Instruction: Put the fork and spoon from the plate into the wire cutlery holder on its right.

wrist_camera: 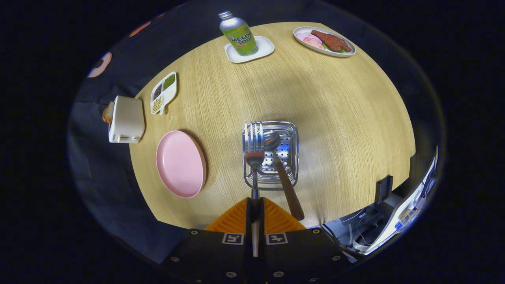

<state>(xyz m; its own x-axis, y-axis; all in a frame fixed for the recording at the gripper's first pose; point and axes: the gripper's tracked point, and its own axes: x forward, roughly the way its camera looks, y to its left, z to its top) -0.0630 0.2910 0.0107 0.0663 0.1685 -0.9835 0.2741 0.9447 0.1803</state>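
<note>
My gripper (255, 205) is shut on the handle of a metal fork (254, 146), tines pointing away from me. The fork hangs over the wire cutlery holder (291, 136), its tines above the holder's left side. A spoon (281, 165) with a brown wooden handle stands leaning in the holder, bowl down inside and handle sticking out toward me, just right of my fingers. The pink plate (180, 163) lies bare on the wooden table to the left of the holder.
A white toaster (126, 119) sits at the table's left edge, with a small divided dish (163, 92) of seeds behind it. Farther back stand a soda bottle (238, 33) on a white coaster and an oval plate of food (324, 41). Cables and equipment (394, 221) lie beyond the table's right edge.
</note>
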